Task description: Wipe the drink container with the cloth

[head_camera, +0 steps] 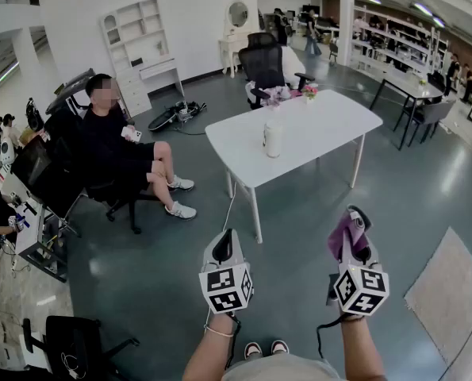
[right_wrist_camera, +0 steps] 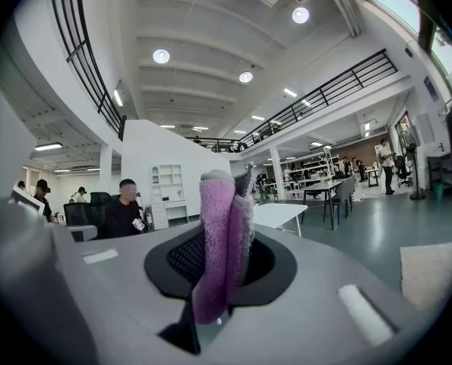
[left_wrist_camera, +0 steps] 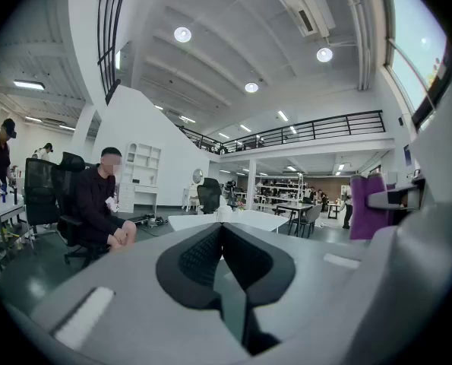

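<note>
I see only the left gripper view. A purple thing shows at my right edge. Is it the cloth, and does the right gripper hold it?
Observer: Yes. The right gripper is shut on the purple cloth, which stands folded above the jaws.
Operator: Where is the drink container?
Observer: The drink container stands upright on the white table, toward its left end in the head view.
Operator: Is anything else on that table?
Observer: Some flowers at the far side, apart from the container.
</note>
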`<state>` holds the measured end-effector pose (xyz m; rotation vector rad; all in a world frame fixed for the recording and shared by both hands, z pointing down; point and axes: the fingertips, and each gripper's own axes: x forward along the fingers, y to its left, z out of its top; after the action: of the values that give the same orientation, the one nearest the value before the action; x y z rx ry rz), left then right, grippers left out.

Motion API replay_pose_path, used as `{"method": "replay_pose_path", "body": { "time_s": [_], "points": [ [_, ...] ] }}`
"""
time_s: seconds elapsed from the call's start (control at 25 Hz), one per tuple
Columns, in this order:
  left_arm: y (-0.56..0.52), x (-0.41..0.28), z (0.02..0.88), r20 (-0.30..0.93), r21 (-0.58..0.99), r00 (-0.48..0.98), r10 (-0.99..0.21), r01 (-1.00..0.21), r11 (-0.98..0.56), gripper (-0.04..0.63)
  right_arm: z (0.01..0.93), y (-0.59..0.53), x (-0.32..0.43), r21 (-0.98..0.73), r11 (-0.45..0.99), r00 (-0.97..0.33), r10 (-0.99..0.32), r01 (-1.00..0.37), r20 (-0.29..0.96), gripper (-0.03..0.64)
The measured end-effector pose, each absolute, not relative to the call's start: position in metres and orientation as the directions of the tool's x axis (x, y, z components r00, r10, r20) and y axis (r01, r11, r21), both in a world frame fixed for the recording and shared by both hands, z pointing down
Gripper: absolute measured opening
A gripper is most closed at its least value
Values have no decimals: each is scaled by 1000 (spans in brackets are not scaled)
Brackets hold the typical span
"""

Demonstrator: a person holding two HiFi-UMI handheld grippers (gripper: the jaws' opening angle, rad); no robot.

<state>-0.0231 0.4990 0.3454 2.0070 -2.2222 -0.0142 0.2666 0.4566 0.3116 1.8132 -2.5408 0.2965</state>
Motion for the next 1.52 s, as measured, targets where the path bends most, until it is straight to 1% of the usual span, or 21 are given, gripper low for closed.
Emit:
{"method": "replay_pose_path", "body": {
  "time_s": [0.32, 0.52, 1.08, 1.16, 1.32, 1.4, 1.52],
  "points": [
    [511, -31, 349, 101, 100, -97, -990, -989, 107, 0, 319, 470, 259, -153, 315, -334, -935, -937, 122, 64],
    [515, -28, 352, 108, 94, -91, -990, -990, 102, 0, 324, 475, 257, -179, 334, -359, -923, -925, 136, 66],
    [519, -19, 353, 100, 88, -23, -995, -996, 32, 3, 327, 484, 263, -152, 294, -317, -934, -944, 166, 66],
    [519, -19, 350, 94, 80, -16, -995, -996, 24, 89, 326, 485, 264, -149, 289, -312, -935, -946, 170, 66],
    [519, -21, 349, 88, 81, -12, -996, -997, 19, 97, 326, 487, 266, -146, 279, -302, -938, -949, 172, 66],
    [517, -21, 348, 87, 89, -2, -996, -996, 10, 134, 325, 486, 266, -144, 276, -299, -939, -950, 172, 66],
    [514, -20, 345, 87, 91, 19, -996, -996, -11, 150, 323, 485, 269, -147, 268, -292, -940, -952, 175, 66]
  ]
}}
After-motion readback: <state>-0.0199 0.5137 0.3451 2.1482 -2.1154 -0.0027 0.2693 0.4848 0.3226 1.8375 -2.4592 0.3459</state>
